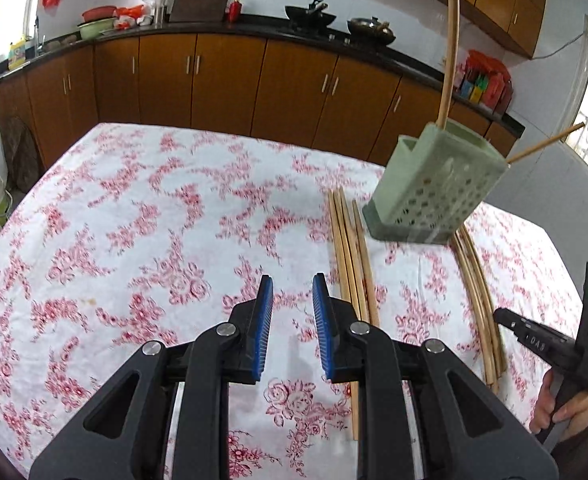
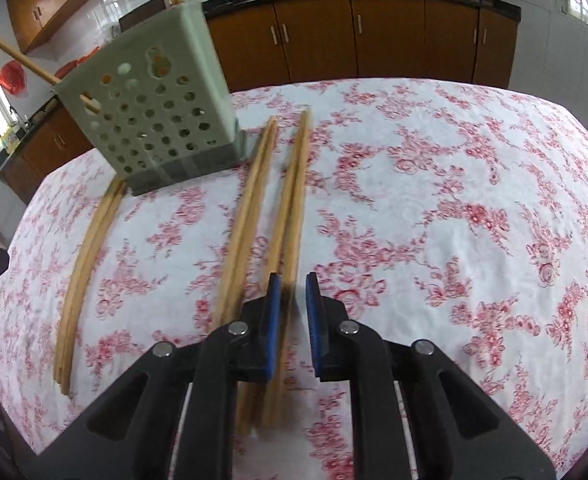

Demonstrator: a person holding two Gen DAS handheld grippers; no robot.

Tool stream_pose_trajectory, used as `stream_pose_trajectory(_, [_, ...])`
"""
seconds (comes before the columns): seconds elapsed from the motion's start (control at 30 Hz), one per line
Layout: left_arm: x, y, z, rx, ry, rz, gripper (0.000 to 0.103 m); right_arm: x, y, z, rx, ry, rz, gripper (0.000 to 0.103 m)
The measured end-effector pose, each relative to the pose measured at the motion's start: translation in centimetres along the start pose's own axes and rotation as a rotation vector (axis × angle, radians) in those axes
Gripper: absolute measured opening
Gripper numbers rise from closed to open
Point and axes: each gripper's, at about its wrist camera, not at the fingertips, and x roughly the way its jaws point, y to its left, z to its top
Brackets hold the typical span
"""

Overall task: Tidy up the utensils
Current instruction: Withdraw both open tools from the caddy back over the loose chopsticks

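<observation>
The right gripper (image 2: 292,320) hangs low over the table (image 2: 454,200) with its blue pads (image 2: 273,320) a narrow gap apart and nothing between them; a pair of chopsticks (image 2: 289,216) runs straight ahead from under that gap, and a second pair (image 2: 249,216) lies just to its left. Further left a curved bundle of sticks (image 2: 81,272) rests on the cloth, its far end by the foot of the green holder (image 2: 161,120), which stands ahead and to the left with two sticks already in it, one upright and one poking out sideways at the rim. The left gripper (image 1: 292,320) is likewise parted and empty, over bare cloth, with the nearer pairs just to its right and the holder (image 1: 434,184) ahead on the right. The likely slip here is pinching only one stick of the pair, or three where the pairs lie close, because they sit flat and nearly touching; a closing pad could also roll them aside on the cloth. The holder looks light and top-heavy with that slanting stick, so a nudge while dropping more in could tip it. The sideways stick partly crosses the opening and may block insertion. Cabinets and a counter with pans lie well beyond the table, out of the way.
</observation>
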Motion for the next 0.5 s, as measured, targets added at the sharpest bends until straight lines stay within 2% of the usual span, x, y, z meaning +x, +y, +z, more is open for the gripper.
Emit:
stream_pose_trajectory(0.03, [0.1, -0.1, -0.3, 0.002, 0.006, -0.003, 0.022, 0.1, -0.2, 0.1, 0.004, -0.001, -0.008, 0.008])
stream_pose_trajectory(0.2, [1.1, -0.8, -1.1, 0.021, 0.039, -0.028, 0.022, -0.1, -0.9, 0.1, 0.008, -0.011, -0.033, 0.008])
stream_pose_trajectory(0.33, [1.8, -1.5, -1.9, 0.043, 0.069, -0.055, 0.022, -0.1, -1.0, 0.2, -0.006, -0.029, -0.128, 0.008])
stream_pose_trajectory(0.4, [2.3, -1.9, -2.3, 0.055, 0.09, -0.072, 0.021, -0.1, -2.0, 0.4, 0.047, -0.031, -0.12, 0.008])
stream_pose_trajectory(0.5, [3.2, -2.8, -2.8, 0.081, 0.121, -0.091, 0.021, -0.1, -2.2, 0.5, 0.039, -0.029, -0.115, 0.008])
